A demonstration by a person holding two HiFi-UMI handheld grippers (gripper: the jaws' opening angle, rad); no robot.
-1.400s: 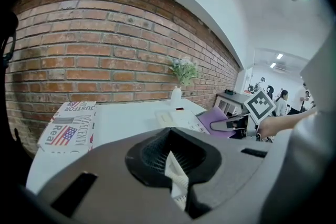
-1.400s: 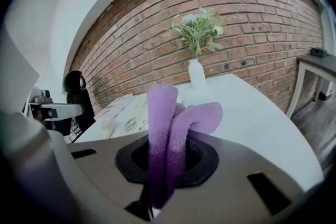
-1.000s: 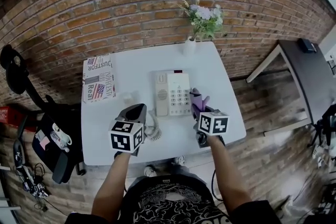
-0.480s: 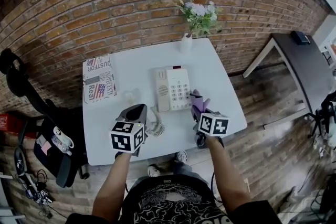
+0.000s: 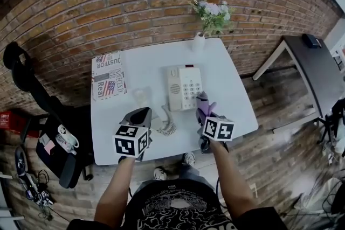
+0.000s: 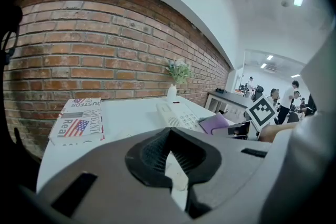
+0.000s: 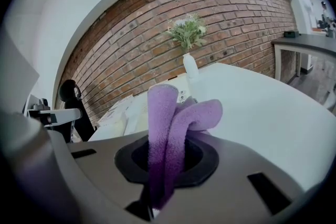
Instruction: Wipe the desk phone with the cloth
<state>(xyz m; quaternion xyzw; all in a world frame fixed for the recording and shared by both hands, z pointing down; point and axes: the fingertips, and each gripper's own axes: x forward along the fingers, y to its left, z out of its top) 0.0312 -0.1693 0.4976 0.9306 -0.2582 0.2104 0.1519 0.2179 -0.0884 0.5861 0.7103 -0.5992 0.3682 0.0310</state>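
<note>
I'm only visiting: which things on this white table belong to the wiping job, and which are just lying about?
Part of the job:
desk phone
purple cloth, clamped in the right tool

Just lying about:
newspaper
vase of flowers
The left tool is shut on nothing and has no part in the job at this moment.

The left gripper (image 6: 169, 145) is seen with its jaws together at the tips and nothing held between them. Beyond it, on the white table (image 6: 128, 113), a printed magazine (image 6: 77, 120) is laid at the left edge. A desk phone (image 6: 177, 114) is set near the middle, and a vase of flowers (image 6: 173, 89) at the far edge by the brick wall (image 6: 105, 55). A purple cloth (image 6: 214, 124) is seen just right of the phone, at the right gripper (image 6: 233, 128).
</note>
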